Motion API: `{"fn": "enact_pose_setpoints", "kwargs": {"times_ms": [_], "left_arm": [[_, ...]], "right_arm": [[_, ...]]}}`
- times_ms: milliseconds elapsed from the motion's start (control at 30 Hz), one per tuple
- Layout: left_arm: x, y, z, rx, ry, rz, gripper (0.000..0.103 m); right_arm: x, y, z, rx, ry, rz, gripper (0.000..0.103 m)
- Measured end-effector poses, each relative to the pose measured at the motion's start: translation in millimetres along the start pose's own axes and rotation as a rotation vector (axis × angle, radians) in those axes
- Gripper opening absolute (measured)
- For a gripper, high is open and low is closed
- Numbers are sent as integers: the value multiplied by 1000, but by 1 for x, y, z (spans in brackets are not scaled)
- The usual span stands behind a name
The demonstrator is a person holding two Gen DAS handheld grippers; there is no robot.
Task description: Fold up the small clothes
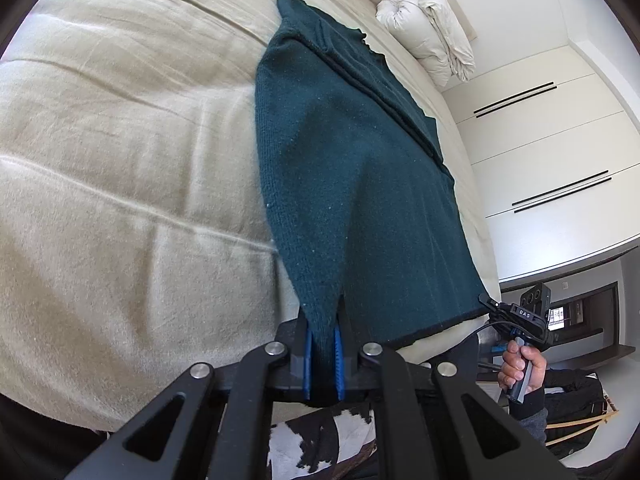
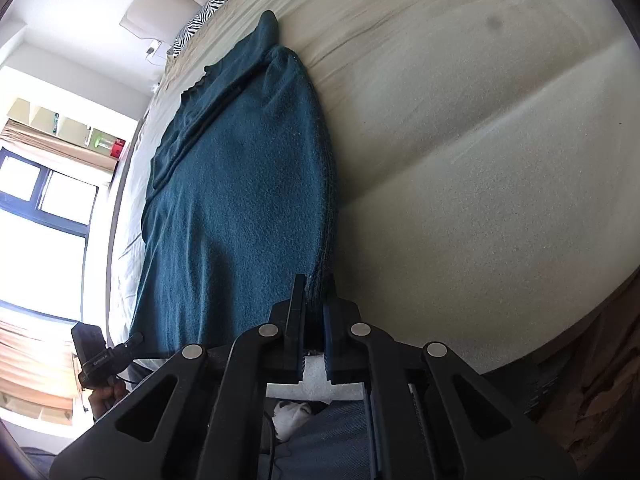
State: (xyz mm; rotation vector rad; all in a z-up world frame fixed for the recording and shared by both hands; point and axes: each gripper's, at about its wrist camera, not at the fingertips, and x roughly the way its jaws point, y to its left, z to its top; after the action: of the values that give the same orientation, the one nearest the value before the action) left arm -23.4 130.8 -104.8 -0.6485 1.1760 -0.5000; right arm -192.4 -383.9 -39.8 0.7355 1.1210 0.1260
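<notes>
A dark teal knitted sweater (image 1: 352, 184) lies stretched out on the beige bed (image 1: 120, 160), its sleeve folded along the top. My left gripper (image 1: 323, 320) is shut on one near hem corner, the knit bunched between its blue pads. In the left wrist view the other gripper (image 1: 490, 303) pinches the opposite hem corner, held by a hand (image 1: 520, 368). In the right wrist view the sweater (image 2: 240, 184) runs away from me and my right gripper (image 2: 314, 286) is shut on its near corner. The left gripper (image 2: 134, 339) shows at the far hem corner.
A bundled white duvet (image 1: 432, 28) sits at the head of the bed. White wardrobe doors (image 1: 560, 140) stand beyond the bed's edge. A zebra-print pillow (image 2: 204, 16) lies near the headboard, and a window (image 2: 40, 208) is at the left. A black-and-white rug (image 1: 320, 436) lies below.
</notes>
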Motion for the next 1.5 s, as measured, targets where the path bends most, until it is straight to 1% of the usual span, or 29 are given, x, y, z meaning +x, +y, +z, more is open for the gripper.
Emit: {"fn": "enact_pose_setpoints", "kwargs": {"times_ms": [67, 133, 333, 467, 700, 800, 933, 1067, 1200, 1333, 1500], "left_arm": [[-8, -4, 4, 4, -24, -25, 9], [-16, -8, 11, -7, -52, -67, 9], [-37, -15, 37, -33, -131, -160, 9], [-45, -16, 58, -59, -179, -214, 9], [-45, -31, 106, -66, -242, -259, 9], [-41, -30, 127, -91, -264, -287, 9], [-36, -28, 158, -113, -298, -293, 9], [-28, -28, 194, -121, -320, -293, 9], [-14, -28, 231, -142, -332, -298, 9], [6, -16, 268, -214, -325, -314, 8], [30, 0, 307, -267, -324, -293, 8]], "right_arm": [[-7, 6, 6, 4, -30, 35, 5], [-14, 13, 14, 6, -58, 77, 5], [-23, 43, 48, 7, -137, 219, 5], [-19, 66, 74, -9, -170, 257, 5], [-4, 93, 129, -1, -230, 285, 5], [5, 102, 155, 2, -249, 290, 5], [17, 115, 188, -17, -276, 263, 5], [34, 119, 220, -13, -298, 246, 5], [54, 126, 253, -17, -315, 213, 5], [81, 130, 285, -18, -320, 174, 5], [115, 131, 323, 0, -321, 129, 5]]}}
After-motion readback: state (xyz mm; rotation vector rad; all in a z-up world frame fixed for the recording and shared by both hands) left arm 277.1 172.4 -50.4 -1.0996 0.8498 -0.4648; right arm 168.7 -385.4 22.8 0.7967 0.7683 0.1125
